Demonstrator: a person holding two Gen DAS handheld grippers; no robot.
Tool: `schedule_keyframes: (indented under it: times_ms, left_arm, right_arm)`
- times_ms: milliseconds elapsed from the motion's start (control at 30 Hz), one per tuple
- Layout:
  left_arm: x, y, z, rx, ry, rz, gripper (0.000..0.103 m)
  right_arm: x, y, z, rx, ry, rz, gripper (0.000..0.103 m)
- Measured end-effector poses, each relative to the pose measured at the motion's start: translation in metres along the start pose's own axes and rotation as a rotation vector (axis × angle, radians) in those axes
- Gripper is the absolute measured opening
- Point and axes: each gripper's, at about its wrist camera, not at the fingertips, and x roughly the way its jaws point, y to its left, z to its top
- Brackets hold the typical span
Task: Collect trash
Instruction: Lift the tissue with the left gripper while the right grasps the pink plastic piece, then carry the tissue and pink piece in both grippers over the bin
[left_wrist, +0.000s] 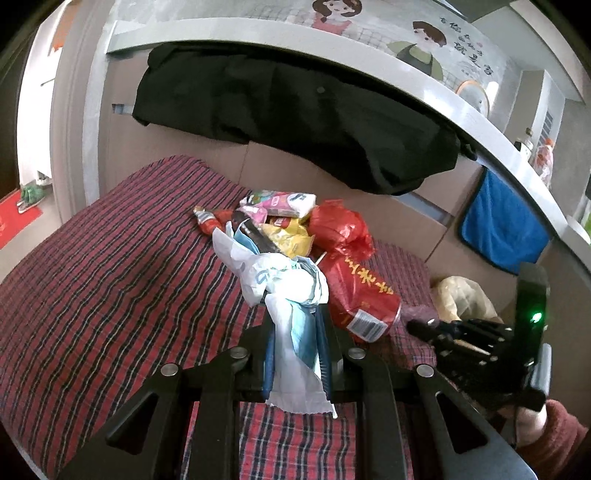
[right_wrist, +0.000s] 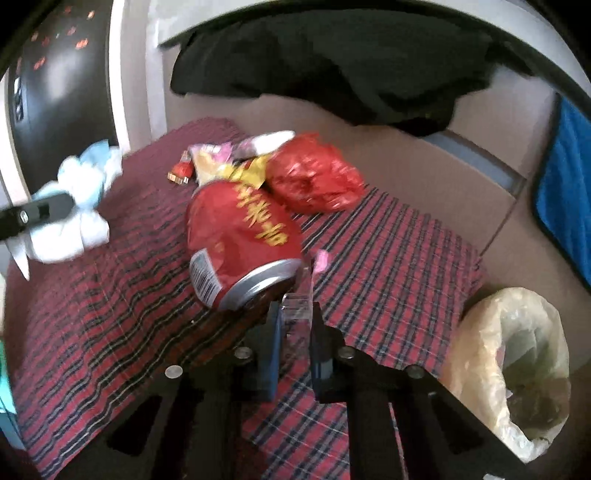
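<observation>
At 6 o'clock in the left wrist view, the left gripper (left_wrist: 295, 325) is clenched on crumpled white-blue tissue (left_wrist: 284, 280) — pickup step done, carry to the lined bin (right_wrist: 517, 354) at 4 o'clock likely next. Right gripper (right_wrist: 295, 317) pinches a clear plastic scrap (right_wrist: 301, 295) beside the dented red can (right_wrist: 240, 236) on the plaid cloth (right_wrist: 388, 251).

I see a bed with a red plaid cover (left_wrist: 110, 295); behind it a tan wall (left_wrist: 280, 166); a grey shelf (left_wrist: 295, 40) above, black cloth (left_wrist: 295, 118) draped from it; a blue towel (left_wrist: 502, 229) hangs right; daylight is soft.
</observation>
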Motion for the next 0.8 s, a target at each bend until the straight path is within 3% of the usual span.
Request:
schedule_keyframes:
  times_ms: [300,533,800]
  left_arm:
    - [-0.008,-0.052,0.011,0.096,-0.037,-0.005,0.020]
    - [-0.016,-0.115,0.015,0.195,-0.076,-0.027,0.020]
    - [-0.004,-0.214,0.016,0.327,-0.119,-0.092,0.020]
  right_arm:
    - [-0.059,-0.036,0.007,0.118,-0.130,0.065,0.012]
    - [-0.108,-0.071,0.005,0.160,-0.232,0.030,0.012]
    - [-0.162,-0.127,-0.013,0.225,-0.323,-0.045,0.012]
